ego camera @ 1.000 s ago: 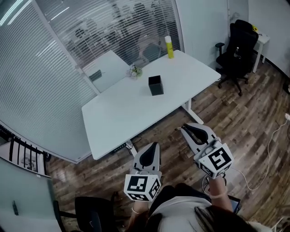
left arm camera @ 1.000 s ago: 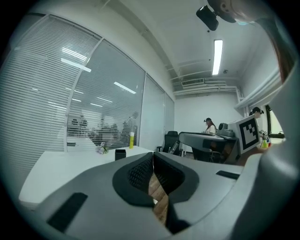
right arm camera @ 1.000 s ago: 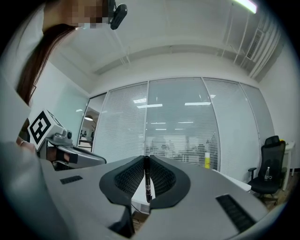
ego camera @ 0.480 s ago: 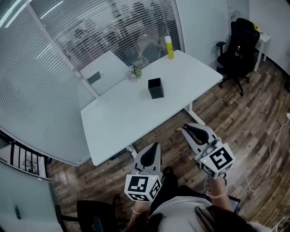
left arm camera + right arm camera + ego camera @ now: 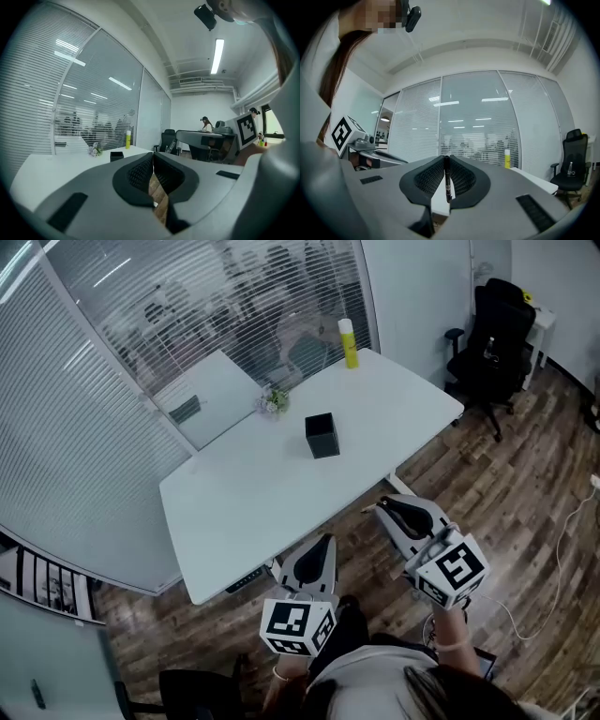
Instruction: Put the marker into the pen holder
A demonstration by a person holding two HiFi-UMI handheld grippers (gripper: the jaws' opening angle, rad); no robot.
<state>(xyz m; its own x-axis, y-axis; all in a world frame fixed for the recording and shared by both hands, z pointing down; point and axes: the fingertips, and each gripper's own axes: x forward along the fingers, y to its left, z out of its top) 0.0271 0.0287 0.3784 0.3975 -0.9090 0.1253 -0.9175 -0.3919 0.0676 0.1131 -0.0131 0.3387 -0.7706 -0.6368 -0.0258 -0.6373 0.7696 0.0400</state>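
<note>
Counter (image 5: 244, 493) has slid down and closer in the head view compared to a second ago, and the pen holder (image 5: 322, 436) sits lower in frame too, so I'd say the person is walking up to it. Both grippers hang at about the same spot in the head view as before, so it's the whole body closing in, not an arm reaching.

Right gripper (image 5: 446, 159) is clamped tight on the marker (image 5: 447, 180). It's a thin black pen standing roughly upright between the pads, with its lower end poking out under them. Left gripper (image 5: 153, 157) has its jaws pressed together with nothing in between, just floorboards showing through the gap lower down.

So the marker is in the right gripper, out over the wood floor and not yet over the counter. The pen holder is an open-topped black box around the middle of the counter, well apart from both grippers. A yellow bottle (image 5: 347, 341) and a small plant (image 5: 274, 401) sit further back, out of the way.

My read is that the grab is done and this is the carry. There's still a reach across the counter before the marker can drop in.
</note>
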